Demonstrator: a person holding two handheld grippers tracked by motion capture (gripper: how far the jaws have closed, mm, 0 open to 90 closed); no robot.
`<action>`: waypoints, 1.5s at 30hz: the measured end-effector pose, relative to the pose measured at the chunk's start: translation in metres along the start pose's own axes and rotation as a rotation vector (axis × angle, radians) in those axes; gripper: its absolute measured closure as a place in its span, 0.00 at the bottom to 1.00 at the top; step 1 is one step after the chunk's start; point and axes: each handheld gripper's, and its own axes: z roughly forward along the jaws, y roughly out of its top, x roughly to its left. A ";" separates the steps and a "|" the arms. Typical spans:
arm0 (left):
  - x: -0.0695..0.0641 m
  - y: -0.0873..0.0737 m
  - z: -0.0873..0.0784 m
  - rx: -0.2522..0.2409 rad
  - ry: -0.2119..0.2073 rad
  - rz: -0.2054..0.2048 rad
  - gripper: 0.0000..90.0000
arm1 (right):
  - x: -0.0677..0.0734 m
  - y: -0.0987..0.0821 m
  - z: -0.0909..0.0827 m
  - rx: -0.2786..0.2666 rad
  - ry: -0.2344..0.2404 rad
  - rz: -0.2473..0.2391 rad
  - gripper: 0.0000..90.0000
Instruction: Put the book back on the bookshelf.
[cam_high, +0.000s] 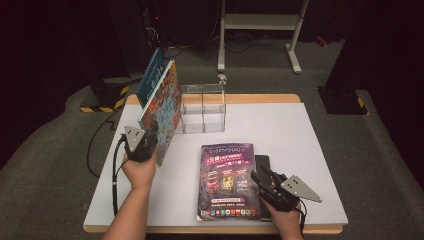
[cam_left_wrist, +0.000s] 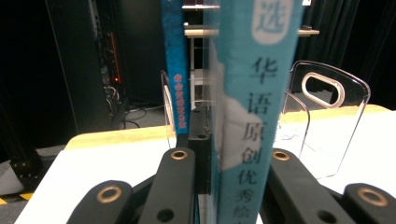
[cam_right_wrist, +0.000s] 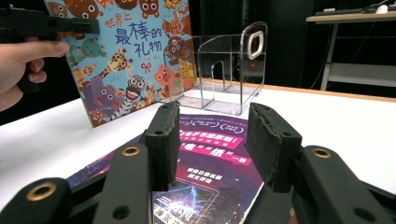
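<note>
My left gripper (cam_high: 148, 136) is shut on the spine of a picture book (cam_high: 164, 102) with cartoon animals on its cover, holding it upright at the table's left. In the left gripper view the teal spine (cam_left_wrist: 245, 116) sits clamped between the jaws of my left gripper (cam_left_wrist: 229, 161). A second blue book (cam_high: 150, 75) stands just behind it, also the blue book (cam_left_wrist: 175, 60). A purple magazine (cam_high: 227, 182) lies flat near the front edge. My right gripper (cam_high: 264, 181) hovers over its right edge, open, with nothing between the jaws of the right gripper (cam_right_wrist: 212, 140).
A clear acrylic book holder (cam_high: 202, 107) with dividers stands at the back middle of the white table (cam_high: 300, 150), right beside the upright books. A dark flat item (cam_high: 262, 162) lies along the magazine's right side. A metal frame (cam_high: 260, 22) stands on the floor beyond.
</note>
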 end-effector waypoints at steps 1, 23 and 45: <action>-0.001 0.000 0.000 0.000 0.001 0.003 0.89 | 0.000 0.000 0.000 0.000 0.000 0.000 0.60; -0.002 -0.001 0.013 -0.001 0.038 0.034 0.89 | 0.000 0.000 0.000 0.001 0.001 0.000 0.60; -0.011 -0.006 0.017 -0.022 0.079 0.051 0.89 | 0.001 0.000 0.000 0.001 0.004 -0.002 0.60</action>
